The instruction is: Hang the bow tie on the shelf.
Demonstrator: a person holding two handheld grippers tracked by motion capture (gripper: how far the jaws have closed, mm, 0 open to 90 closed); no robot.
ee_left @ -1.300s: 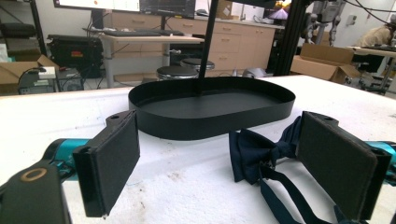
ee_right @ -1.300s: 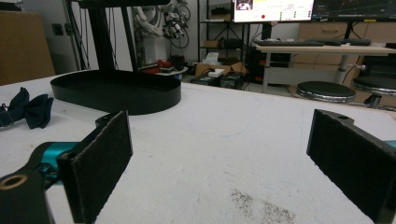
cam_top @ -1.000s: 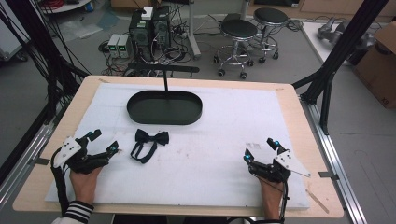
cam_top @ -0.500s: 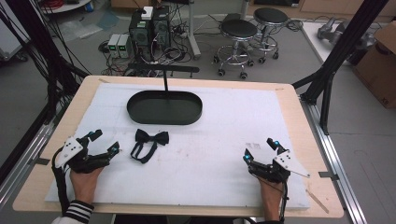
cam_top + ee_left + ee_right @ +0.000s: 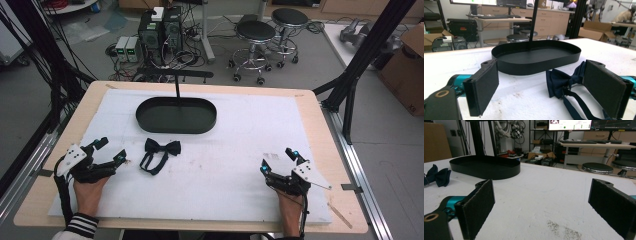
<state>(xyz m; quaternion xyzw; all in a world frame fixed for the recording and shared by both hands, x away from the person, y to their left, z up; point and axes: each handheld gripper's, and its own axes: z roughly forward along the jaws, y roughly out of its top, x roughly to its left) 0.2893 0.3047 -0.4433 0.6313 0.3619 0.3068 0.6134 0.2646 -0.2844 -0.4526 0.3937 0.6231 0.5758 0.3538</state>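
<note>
A dark navy bow tie point(image 5: 161, 149) with its strap looped out lies flat on the white mat, just in front of a black oval tray point(image 5: 176, 115) with an upright post. My left gripper point(image 5: 111, 150) rests open at the left of the mat, a short way left of the bow tie. In the left gripper view the bow tie point(image 5: 562, 81) lies ahead near the right jaw, with the tray point(image 5: 536, 56) behind it. My right gripper point(image 5: 278, 161) rests open near the front right, nothing between its jaws. The right gripper view has the tray point(image 5: 486, 167) and bow tie point(image 5: 437, 177) far left.
The white mat point(image 5: 240, 145) covers a wooden table point(image 5: 320, 120). Black frame struts point(image 5: 360, 55) rise at both sides. Stools point(image 5: 255, 35) and computer boxes point(image 5: 155, 30) stand on the floor beyond the far edge.
</note>
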